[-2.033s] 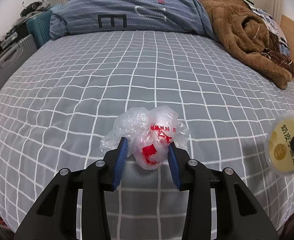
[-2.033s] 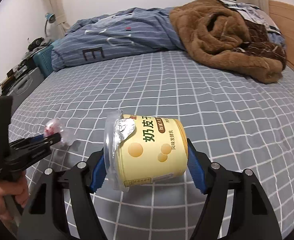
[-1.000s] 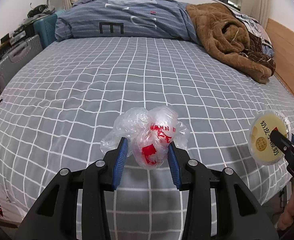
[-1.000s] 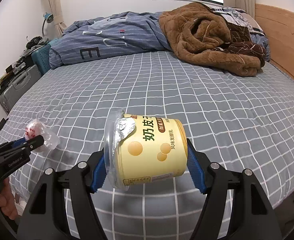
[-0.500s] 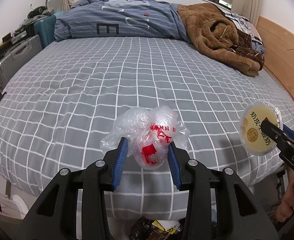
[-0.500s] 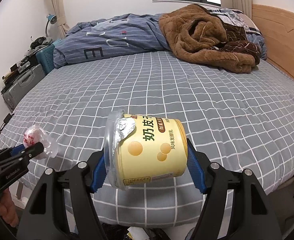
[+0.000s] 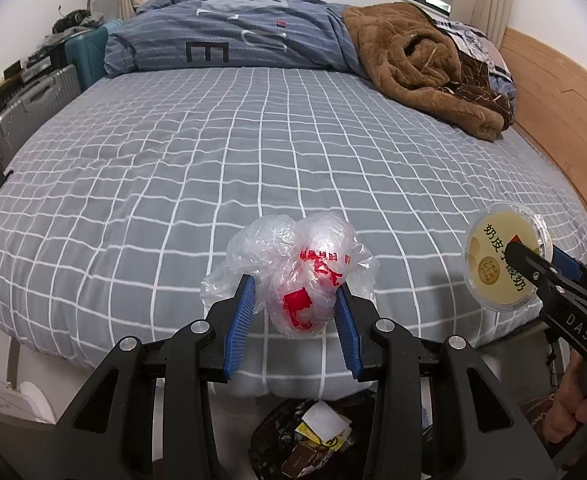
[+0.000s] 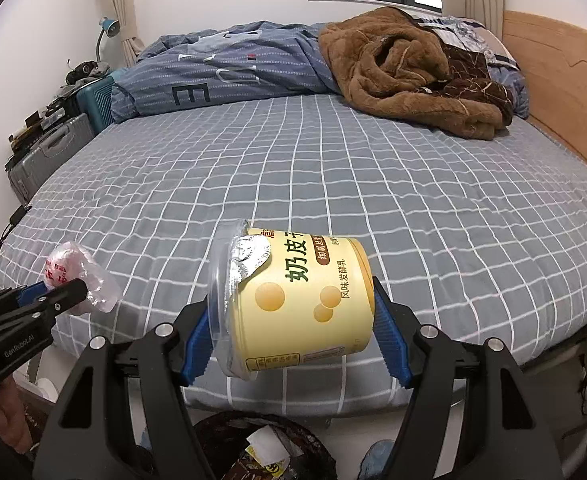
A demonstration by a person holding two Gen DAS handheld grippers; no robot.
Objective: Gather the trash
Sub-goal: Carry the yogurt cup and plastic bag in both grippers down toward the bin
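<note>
The crumpled plastic bag (image 7: pixel 293 276), clear with red print, sits clenched between the blue pads of the left claw (image 7: pixel 294 316), held in the air over the near edge of the bed (image 7: pixel 221 168). The yellow yoghurt tub (image 8: pixel 297 300) lies on its side in the right claw (image 8: pixel 293 334), pads pressing on its rim end and its base, the torn foil lid (image 8: pixel 249 256) turned to the left.

The left wrist view shows the tub's round bottom (image 7: pixel 507 258) end-on and the hand (image 7: pixel 573 408) gripping the right claw's handle; the foil lid is hidden there. The right wrist view shows the bag (image 8: pixel 77 276) small at the left edge, in the tip of the other claw.

Below both claws, on the floor at the foot of the bed, a trash bin (image 7: pixel 305 436) lined in black holds wrappers. Farther off lie a blue striped duvet (image 7: pixel 233 36), a brown fleece blanket (image 8: pixel 405 68), and suitcases (image 7: pixel 33 108) beside the bed.
</note>
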